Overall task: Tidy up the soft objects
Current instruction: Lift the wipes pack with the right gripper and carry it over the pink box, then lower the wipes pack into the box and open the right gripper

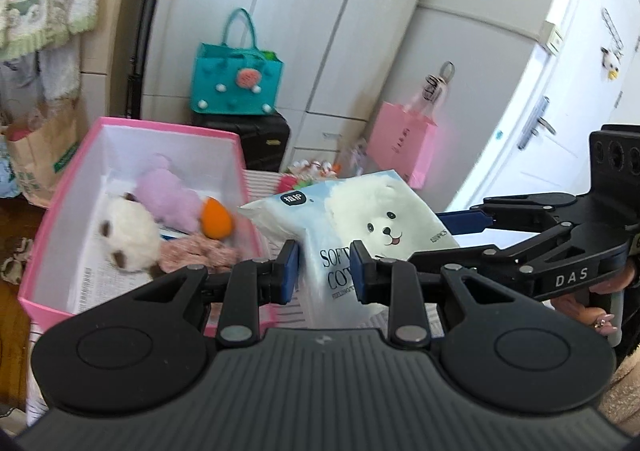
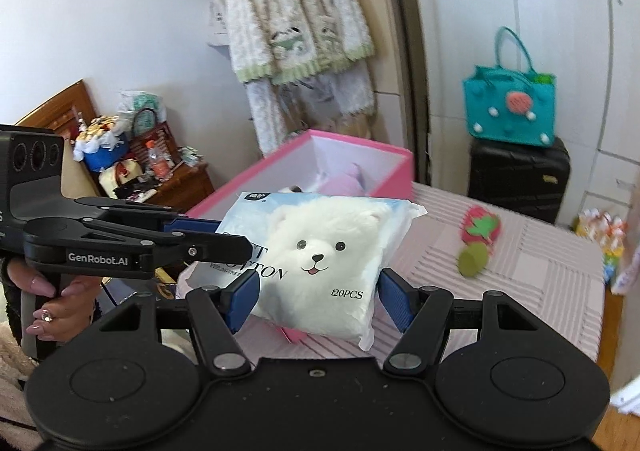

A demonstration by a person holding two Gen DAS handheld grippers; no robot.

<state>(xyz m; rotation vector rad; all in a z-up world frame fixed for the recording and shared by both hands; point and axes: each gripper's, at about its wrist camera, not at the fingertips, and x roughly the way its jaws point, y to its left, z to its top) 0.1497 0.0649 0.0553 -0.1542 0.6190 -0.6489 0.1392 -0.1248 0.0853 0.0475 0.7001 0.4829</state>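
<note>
Gripping a soft white bear-printed plastic tissue pack [image 2: 320, 255], both grippers, left [image 1: 326, 271] and right [image 2: 318, 301], clamp it above the pink-striped bedcover [image 2: 532, 263], near an open pink cardboard box [image 1: 168, 131].

One soft white tissue pack [image 2: 320, 255] with a bear picture sits between the jaws. One pink cardboard box [image 1: 60, 219] lies past them, with three plush toys [image 1: 128, 235] inside. Two teal-and-pink bags: one teal felt bag [image 1: 236, 79], one pink paper bag [image 1: 402, 143].

The tissue pack [image 2: 320, 251] reads "120PCS" (lower centre of the frame); the left gripper [image 2: 224, 235] reads "GenRobot.AI"; the right gripper [image 1: 472, 221] reads "DAS".
</note>
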